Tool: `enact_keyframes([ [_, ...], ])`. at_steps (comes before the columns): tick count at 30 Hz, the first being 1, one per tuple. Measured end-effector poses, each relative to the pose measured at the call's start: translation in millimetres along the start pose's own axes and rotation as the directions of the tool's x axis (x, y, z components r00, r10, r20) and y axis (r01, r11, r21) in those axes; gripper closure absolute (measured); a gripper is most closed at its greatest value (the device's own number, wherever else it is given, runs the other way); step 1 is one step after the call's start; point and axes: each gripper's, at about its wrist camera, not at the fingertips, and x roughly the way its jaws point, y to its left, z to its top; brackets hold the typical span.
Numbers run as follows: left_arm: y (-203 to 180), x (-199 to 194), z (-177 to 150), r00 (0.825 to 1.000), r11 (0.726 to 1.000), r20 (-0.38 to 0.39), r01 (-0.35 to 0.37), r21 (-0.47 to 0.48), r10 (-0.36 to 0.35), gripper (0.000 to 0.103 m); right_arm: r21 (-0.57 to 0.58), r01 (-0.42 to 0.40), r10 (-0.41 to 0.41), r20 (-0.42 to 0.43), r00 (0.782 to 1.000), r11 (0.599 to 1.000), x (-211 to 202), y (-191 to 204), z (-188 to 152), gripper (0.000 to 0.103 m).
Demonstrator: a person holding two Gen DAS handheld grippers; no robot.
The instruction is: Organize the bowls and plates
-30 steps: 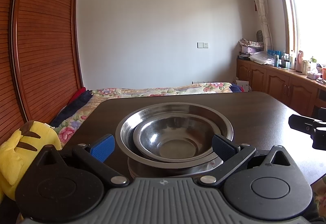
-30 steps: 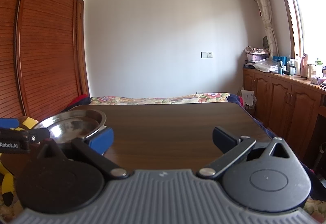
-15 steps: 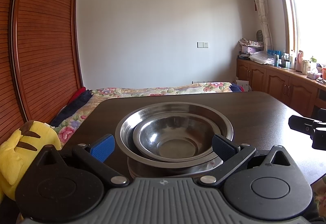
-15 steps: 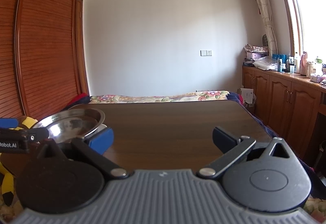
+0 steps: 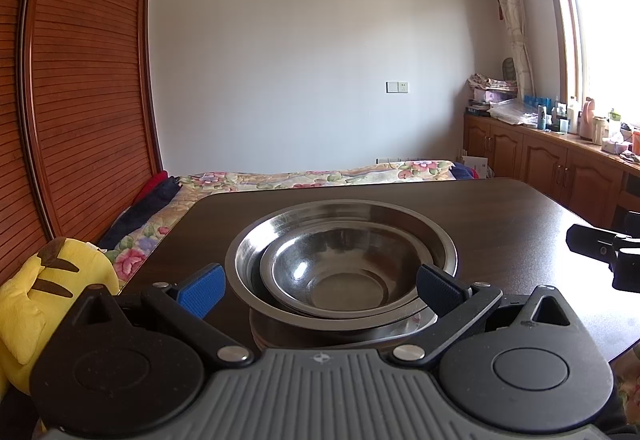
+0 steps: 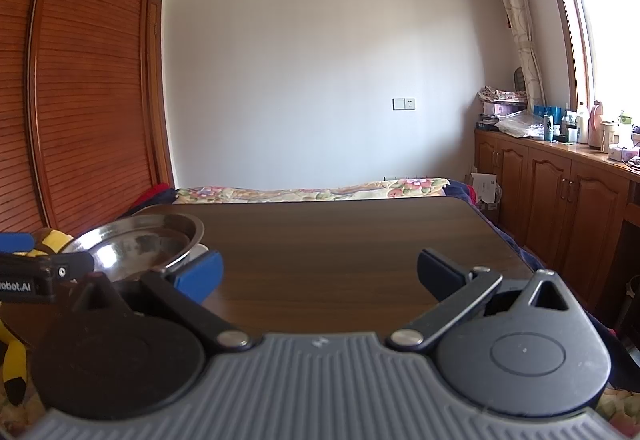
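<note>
A small steel bowl sits nested inside a wide steel bowl, and both rest on a stack of plates on the dark wooden table. My left gripper is open just in front of the stack, its blue pads on either side of the bowls' near rim without touching. The right wrist view shows the same bowls at the far left. My right gripper is open over bare table with nothing between its fingers.
A yellow plush toy sits off the table's left edge. A bed with a floral cover lies beyond the far edge. Wooden cabinets run along the right wall. The right gripper's tip shows at the right of the left wrist view.
</note>
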Motion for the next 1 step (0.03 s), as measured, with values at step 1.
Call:
enact_keyframes([
  [1,0.1,-0.1,0.0,1.000,1.000,0.000,0.000,0.001,0.000,0.000,-0.001,0.001,-0.001,0.000,1.000,1.000,0.5,0.2,0.1,0.000],
])
